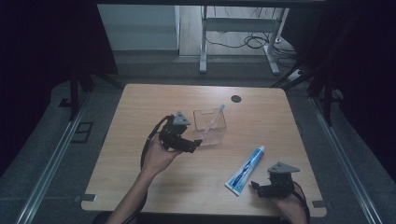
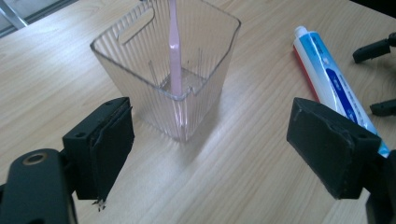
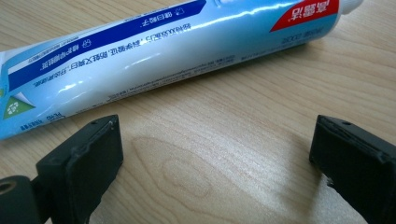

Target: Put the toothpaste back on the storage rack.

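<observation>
The left hand-held gripper point(image 1: 198, 142) rests wide open and empty on the wooden bench point(image 1: 140, 100), just before a ribbed clear plastic cup point(image 1: 210, 125) holding a slanted pink toothbrush point(image 1: 215, 116). The right hand-held gripper point(image 1: 253, 185), also open and empty, sits nearest the glossy blue-white toothpaste tube point(image 1: 246, 170), whose long axis runs across its jaws.

Pink toothbrush point(image 2: 175, 60) — blue-white toothpaste tube point(image 3: 154, 51)

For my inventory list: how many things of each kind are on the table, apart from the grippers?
Clear plastic cup: 1
Pink toothbrush, standing in the cup: 1
Toothpaste tube, lying flat: 1
Total: 3
</observation>
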Demonstrator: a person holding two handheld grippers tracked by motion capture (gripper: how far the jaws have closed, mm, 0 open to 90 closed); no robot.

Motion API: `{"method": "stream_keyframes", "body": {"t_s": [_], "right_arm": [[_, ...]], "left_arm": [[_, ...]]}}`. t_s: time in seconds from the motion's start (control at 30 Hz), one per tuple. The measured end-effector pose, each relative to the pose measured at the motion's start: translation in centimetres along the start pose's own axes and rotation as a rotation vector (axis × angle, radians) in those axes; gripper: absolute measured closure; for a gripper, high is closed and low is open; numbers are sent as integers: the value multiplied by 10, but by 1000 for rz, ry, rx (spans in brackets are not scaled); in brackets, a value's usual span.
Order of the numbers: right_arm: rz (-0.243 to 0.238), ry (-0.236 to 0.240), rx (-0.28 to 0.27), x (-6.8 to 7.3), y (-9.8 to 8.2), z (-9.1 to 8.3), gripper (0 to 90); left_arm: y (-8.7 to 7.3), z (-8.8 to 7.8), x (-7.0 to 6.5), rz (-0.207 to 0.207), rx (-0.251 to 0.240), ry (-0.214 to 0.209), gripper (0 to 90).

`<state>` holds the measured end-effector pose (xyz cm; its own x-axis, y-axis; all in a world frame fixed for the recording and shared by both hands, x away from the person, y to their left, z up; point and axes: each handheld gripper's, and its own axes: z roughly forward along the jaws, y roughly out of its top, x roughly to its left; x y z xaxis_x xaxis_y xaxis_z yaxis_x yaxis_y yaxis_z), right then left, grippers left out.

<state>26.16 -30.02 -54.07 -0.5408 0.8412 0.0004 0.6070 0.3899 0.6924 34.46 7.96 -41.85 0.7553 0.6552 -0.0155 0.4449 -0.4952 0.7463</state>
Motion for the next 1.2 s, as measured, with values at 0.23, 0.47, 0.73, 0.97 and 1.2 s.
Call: {"method": "stream_keyframes", "body": {"t_s": [0.23, 0.47, 0.73, 0.97, 1.2], "right_arm": [[21, -22, -1, -2, 0, -7, 202], [45, 3, -1, -5, 0, -11, 298], [45, 77, -36, -3, 4, -20, 460], [0, 157, -44, 7, 6, -23, 626], [-46, 221, -25, 21, 7, -22, 770]], "left_arm": [[-24, -8, -1, -2, -8, 20, 152], [-48, -12, -5, -1, -8, 54, 147], [-83, -9, -9, -19, 0, 82, 145], [-121, 0, -11, -55, 32, 108, 144], [-145, 5, -8, -91, 54, 117, 144]]}}
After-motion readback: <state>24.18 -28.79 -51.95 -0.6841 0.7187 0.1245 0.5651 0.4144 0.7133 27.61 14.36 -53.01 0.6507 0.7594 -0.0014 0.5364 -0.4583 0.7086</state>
